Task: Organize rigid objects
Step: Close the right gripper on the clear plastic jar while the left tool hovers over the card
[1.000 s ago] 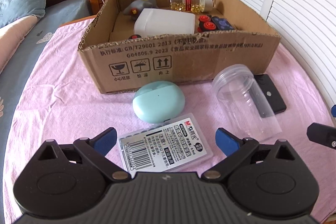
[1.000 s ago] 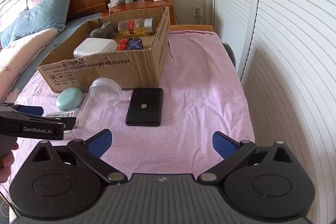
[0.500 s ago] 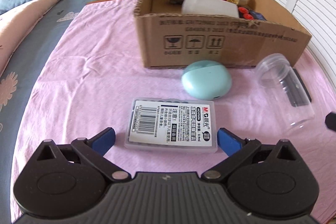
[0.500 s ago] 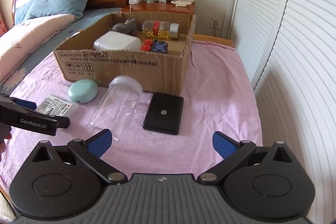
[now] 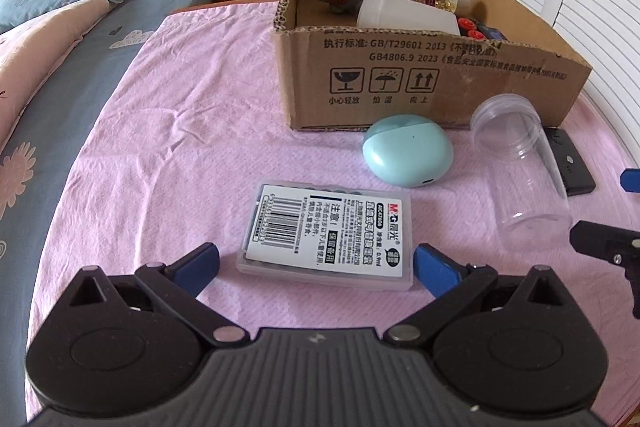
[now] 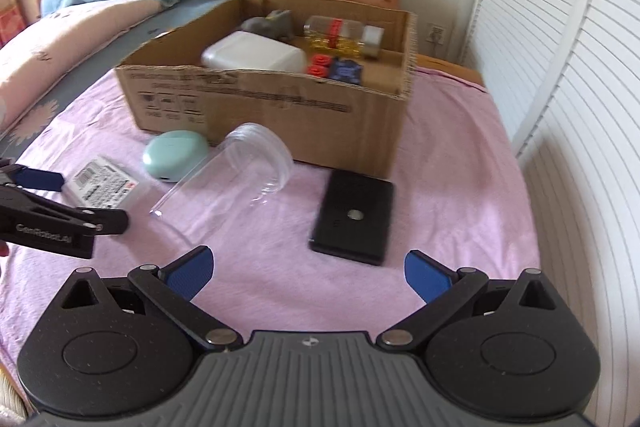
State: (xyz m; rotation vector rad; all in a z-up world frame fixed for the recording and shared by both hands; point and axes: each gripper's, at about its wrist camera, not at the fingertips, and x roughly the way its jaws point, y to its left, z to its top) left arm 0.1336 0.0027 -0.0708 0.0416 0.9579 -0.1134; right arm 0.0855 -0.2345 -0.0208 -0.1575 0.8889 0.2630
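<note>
We work over a pink cloth spread on a bed, with a wooden headboard, pillows and white louvred doors around us. An open cardboard box sits on it; a mint case, a clear jar lying on its side and a black slab rest in front. Our left gripper is spread wide around a labelled plastic case, perhaps not touching. Our right gripper hangs released near the slab.

labelled clear case flat | mint oval case | clear jar on side | black slab flat
</note>
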